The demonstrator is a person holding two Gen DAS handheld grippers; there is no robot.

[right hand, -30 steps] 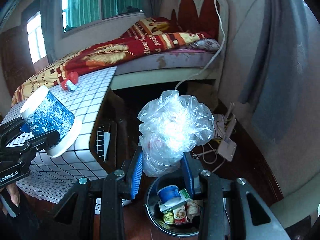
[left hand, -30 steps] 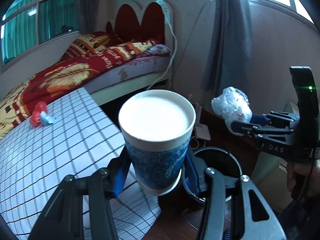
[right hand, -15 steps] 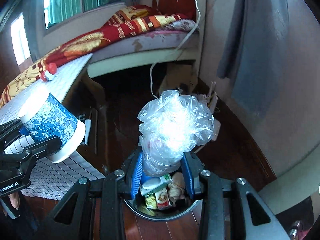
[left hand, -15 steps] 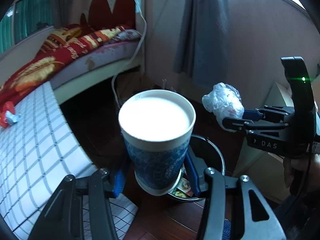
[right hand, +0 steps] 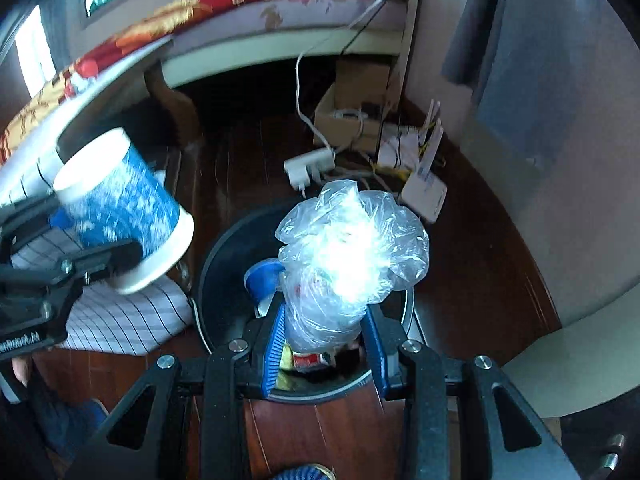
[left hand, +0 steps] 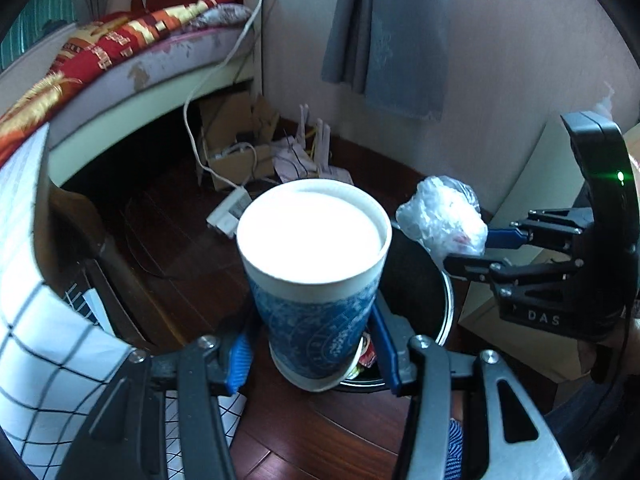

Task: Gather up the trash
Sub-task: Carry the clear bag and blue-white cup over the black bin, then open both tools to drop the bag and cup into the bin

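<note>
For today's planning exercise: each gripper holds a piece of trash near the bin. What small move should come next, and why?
Probably open the right gripper: its crumpled plastic bag hangs directly above the black trash bin, while the left gripper's paper cup sits over the bin's near edge.

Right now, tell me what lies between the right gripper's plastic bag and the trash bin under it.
Nothing but air: the right wrist view shows the plastic bag hanging free above the open trash bin, whose wrappers lie below.
</note>
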